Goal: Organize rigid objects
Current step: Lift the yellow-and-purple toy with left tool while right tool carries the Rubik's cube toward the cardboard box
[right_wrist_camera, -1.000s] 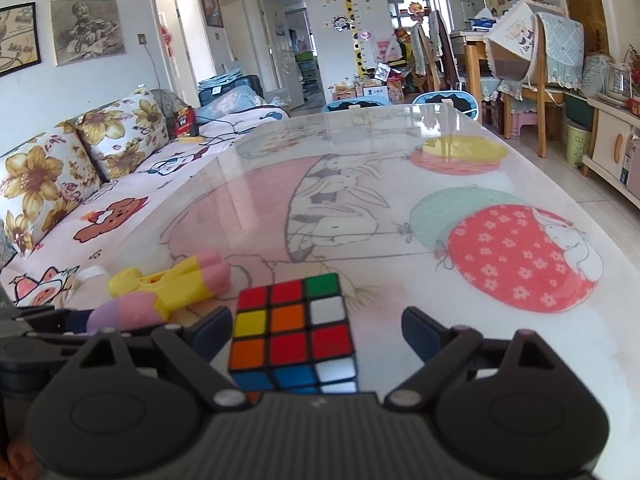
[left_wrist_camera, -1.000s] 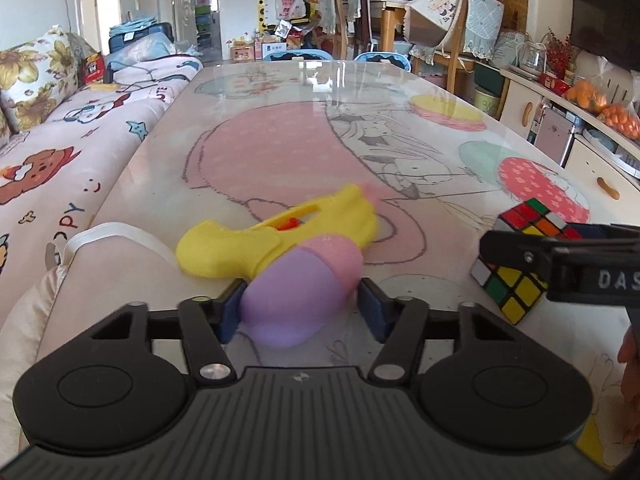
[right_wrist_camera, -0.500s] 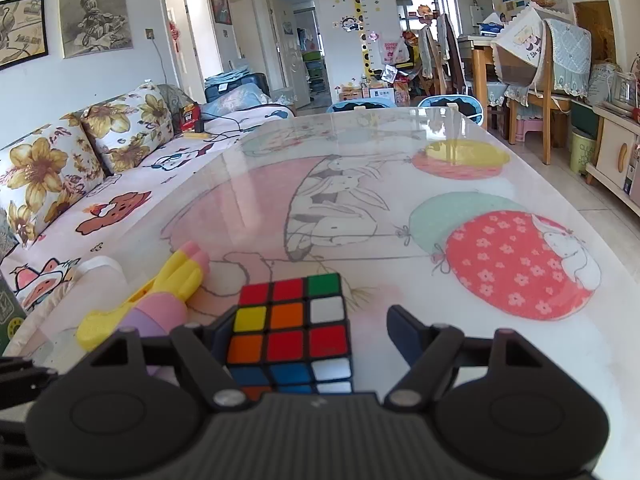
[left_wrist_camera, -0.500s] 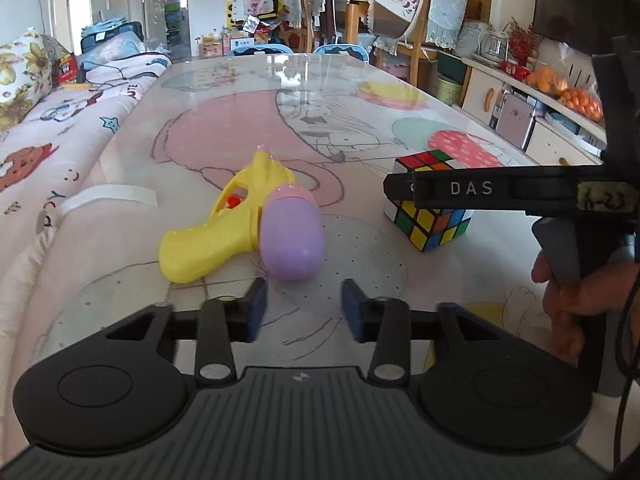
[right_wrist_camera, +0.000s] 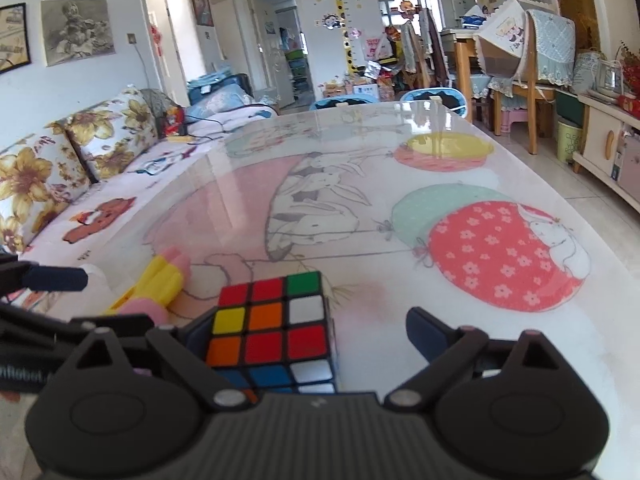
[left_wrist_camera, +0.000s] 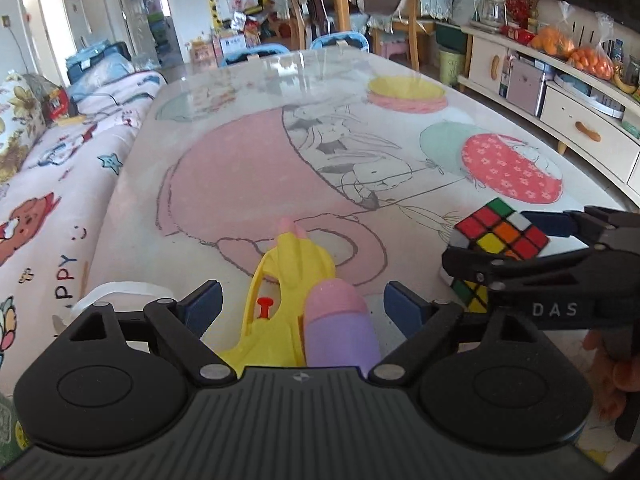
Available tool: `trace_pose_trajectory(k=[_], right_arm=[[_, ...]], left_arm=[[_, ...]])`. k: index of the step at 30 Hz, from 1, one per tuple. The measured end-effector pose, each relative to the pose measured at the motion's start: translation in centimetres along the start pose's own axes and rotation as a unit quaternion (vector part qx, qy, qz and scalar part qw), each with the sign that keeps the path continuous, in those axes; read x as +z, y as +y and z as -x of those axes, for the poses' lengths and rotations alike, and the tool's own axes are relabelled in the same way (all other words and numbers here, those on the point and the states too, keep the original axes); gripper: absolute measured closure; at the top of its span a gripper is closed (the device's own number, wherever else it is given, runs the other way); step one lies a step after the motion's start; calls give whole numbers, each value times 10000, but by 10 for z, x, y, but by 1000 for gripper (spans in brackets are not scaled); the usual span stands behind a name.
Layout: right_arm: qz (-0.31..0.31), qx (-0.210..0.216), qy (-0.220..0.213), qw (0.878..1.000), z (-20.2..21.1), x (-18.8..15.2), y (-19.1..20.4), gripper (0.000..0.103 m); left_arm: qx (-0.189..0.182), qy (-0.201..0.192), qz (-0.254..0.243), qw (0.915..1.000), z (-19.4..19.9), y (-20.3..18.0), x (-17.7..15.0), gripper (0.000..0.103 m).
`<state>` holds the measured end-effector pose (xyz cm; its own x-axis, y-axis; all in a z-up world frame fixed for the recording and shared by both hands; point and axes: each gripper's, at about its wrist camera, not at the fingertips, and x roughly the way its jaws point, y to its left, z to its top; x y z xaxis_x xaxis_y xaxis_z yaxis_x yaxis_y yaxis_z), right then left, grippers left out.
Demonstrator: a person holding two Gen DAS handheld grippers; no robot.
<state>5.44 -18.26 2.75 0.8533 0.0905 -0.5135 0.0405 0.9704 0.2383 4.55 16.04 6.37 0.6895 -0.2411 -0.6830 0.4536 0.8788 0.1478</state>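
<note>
A yellow toy water gun with a pink and purple tank lies on the table, pointing away. My left gripper is open with its fingers on either side of the gun, not touching it. A Rubik's cube sits on the table to the right. My right gripper is open around the cube; its left finger is close against the cube's left face and the right finger stands apart. The cube and the right gripper also show in the left wrist view. The gun shows left of the cube.
The table carries a cartoon rabbit and balloon print under a glossy cover. A sofa with printed fabric runs along its left edge. A cabinet with fruit bags stands to the right. Chairs stand at the far end.
My left gripper has moved forward over the gun and opened wider; the gun now lies between its fingers. The right gripper stays around the cube, a little wider open.
</note>
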Motion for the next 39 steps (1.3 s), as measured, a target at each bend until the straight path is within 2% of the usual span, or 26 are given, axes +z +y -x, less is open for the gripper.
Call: trace_pose_trajectory(k=[3,7,10,13,15,17,28,39], right_arm=[[-308,207,17,9993,-1,1,-10,5],[-399,204,34,9990,0,2,-14,4],[-331,179,18,9993,0,1,-10,8],[-132,152,11,9998,0,0,-4,24],[64,147,17,9999,-1,-2,1,44],[235,131,33,9996,-1,-2,6,48],[403,161,58,9990,5,-8,12,48],[716,-29,-41,9974,23,-23,32,50]], left_arm=[[150,212,43,9997,-10,5,2,0],[82,431,-21,9990,-20,5,-9,0],[98,264,60,9996,-18,6,-16,0],[-11,226,394,9990,-17,11,-19,1],[90,145,430,9989,-14,7,-21,4],[214,89,480,9986,-13,3,-22,5],[726,-35,739,9946,15,-17,-42,5],[883,-95,943,9916,50,-22,-70,5]])
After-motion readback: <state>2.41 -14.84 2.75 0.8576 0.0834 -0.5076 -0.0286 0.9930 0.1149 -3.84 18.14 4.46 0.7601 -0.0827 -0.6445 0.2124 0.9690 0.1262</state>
